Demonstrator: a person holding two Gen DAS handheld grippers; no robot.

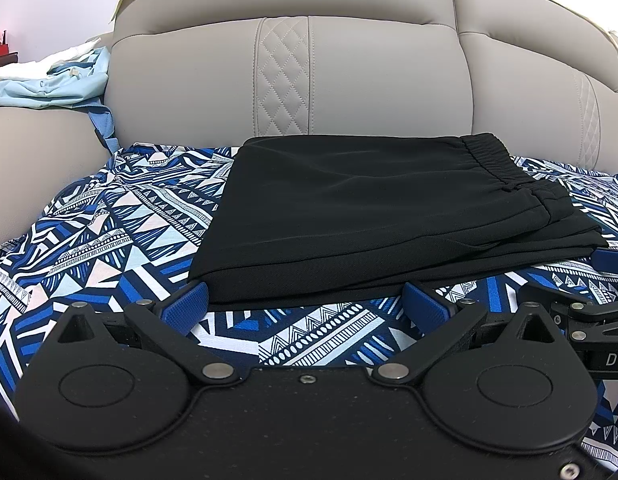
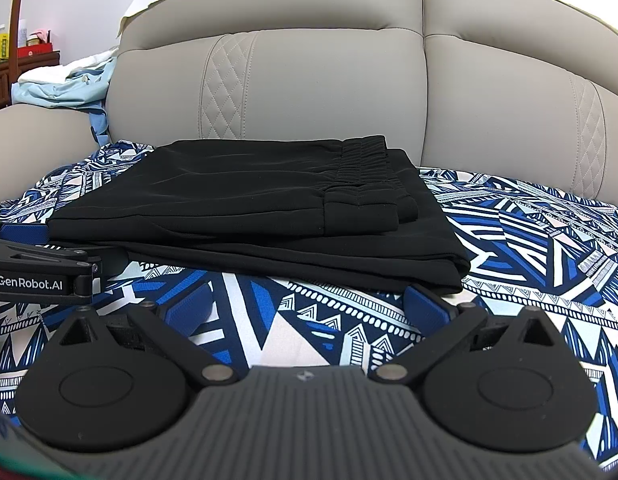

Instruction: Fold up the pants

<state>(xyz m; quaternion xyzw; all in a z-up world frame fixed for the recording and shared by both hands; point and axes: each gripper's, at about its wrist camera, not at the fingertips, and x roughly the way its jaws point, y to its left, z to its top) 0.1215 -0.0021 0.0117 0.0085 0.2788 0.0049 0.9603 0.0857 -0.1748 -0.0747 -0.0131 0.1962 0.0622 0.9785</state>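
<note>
Here the black pants lie folded into a flat, layered rectangle at mid-frame, smooth matte cloth with a gathered elastic waistband at the upper right. They rest on a blue-and-white geometric sheet before a beige padded sofa back with diamond stitching. The left gripper and the right gripper both sit spread wide, ribbed blue pads empty, just short of the pants' near edge. Pale blue cloth is crumpled at upper left.

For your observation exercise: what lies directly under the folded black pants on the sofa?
The folded black pants rest on a blue, white and pink geometric-patterned cloth spread over the grey sofa. The cloth shows on all sides; the part beneath the pants is covered.
</note>
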